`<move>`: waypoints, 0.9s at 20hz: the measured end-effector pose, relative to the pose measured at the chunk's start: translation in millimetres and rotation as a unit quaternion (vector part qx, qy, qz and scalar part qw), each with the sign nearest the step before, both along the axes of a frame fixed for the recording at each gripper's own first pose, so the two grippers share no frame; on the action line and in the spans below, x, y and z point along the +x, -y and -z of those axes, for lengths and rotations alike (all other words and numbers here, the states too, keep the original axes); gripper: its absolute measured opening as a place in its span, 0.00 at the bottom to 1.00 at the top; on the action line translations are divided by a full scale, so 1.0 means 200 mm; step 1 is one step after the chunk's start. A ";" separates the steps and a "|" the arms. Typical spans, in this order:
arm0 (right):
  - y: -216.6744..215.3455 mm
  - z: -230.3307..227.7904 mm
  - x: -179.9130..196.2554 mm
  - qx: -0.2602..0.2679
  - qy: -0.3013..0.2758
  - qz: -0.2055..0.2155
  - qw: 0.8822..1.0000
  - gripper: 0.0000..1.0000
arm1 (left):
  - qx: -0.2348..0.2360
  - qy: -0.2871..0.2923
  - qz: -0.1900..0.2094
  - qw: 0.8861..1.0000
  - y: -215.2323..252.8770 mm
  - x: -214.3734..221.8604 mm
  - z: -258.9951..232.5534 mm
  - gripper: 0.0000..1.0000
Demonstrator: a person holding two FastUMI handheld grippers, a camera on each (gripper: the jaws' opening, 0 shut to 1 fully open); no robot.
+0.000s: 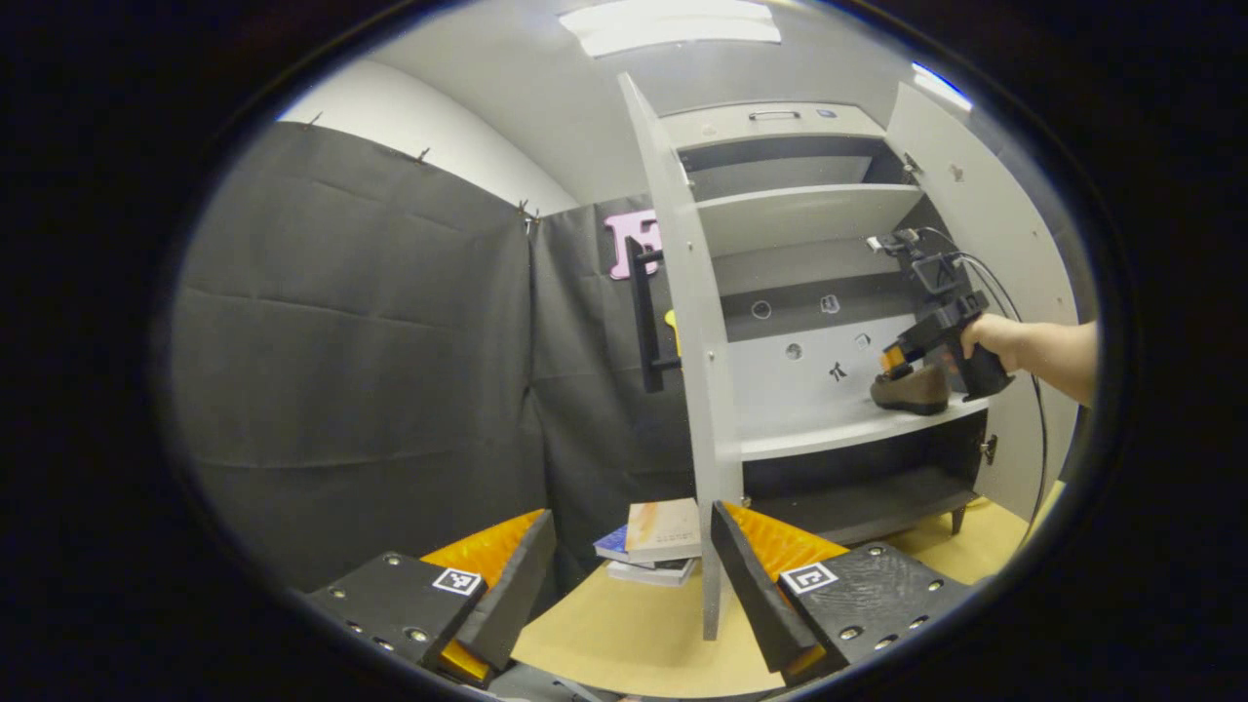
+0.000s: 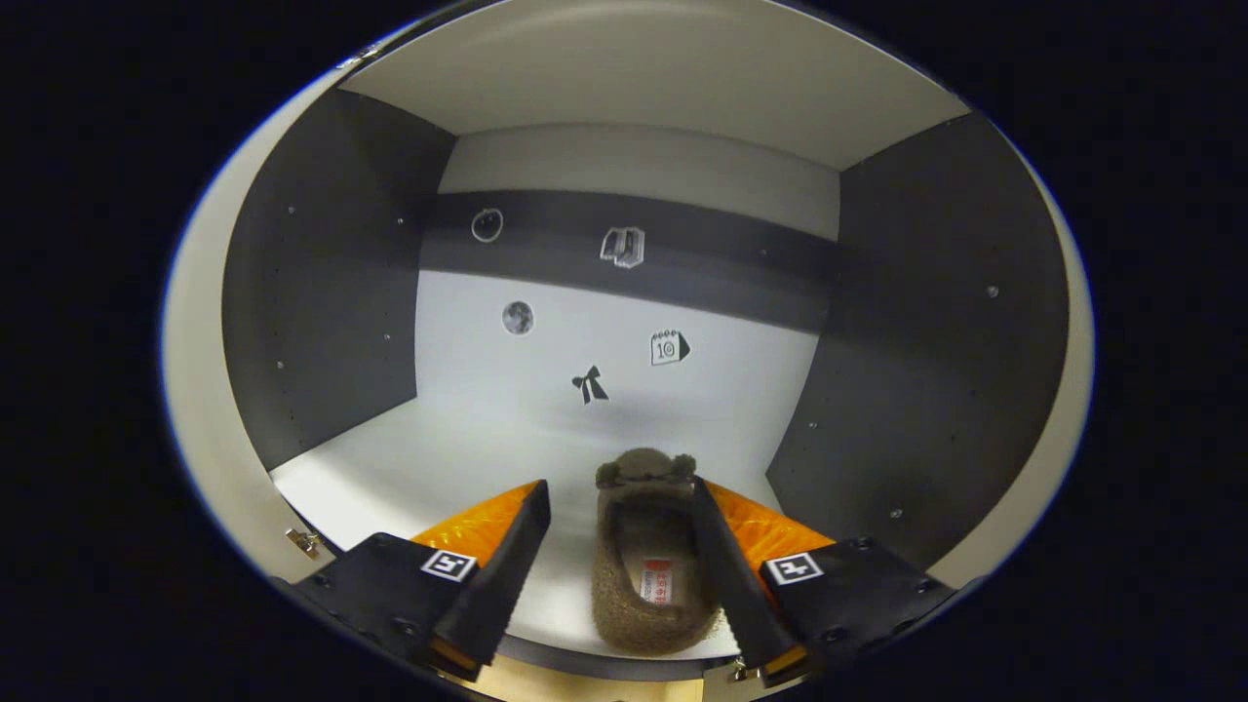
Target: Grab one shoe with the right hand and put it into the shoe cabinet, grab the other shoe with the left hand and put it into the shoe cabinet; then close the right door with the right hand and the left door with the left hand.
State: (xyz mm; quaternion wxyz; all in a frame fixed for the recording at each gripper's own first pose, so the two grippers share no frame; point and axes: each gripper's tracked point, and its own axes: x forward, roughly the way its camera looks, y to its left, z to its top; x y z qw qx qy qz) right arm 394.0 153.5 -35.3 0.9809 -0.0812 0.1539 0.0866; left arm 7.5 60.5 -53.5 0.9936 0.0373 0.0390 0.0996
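Right gripper [image 2: 616, 546] spread wide over brown shoe [image 2: 648, 570] on cabinet shelf [image 2: 439, 468]; left gripper [image 1: 632, 575] open, empty.

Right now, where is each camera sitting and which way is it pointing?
Left gripper view: rides the left gripper, back from the shoe cabinet, facing its open doors; its fingers show, plus a hand.
Right gripper view: rides the right gripper, inside the cabinet, facing the back wall; its fingers show.
Shared: the brown shoe on the shelf.

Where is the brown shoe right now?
The brown shoe lies on the cabinet's middle shelf, at its right front, between the open right hand-held gripper fingers.
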 end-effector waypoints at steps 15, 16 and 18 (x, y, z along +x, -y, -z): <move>0.17 -0.29 -0.73 0.041 0.132 -0.020 0.990 0.98 | -0.032 -0.031 0.146 0.988 0.53 0.20 0.15 0.94; 0.18 -0.28 -0.77 0.045 0.133 -0.020 0.990 0.98 | -0.033 -0.034 0.153 0.987 0.56 0.22 0.17 0.94; 0.23 -0.25 -0.84 0.042 0.134 -0.017 0.990 0.98 | -0.042 -0.045 0.168 0.984 0.61 0.26 0.24 0.94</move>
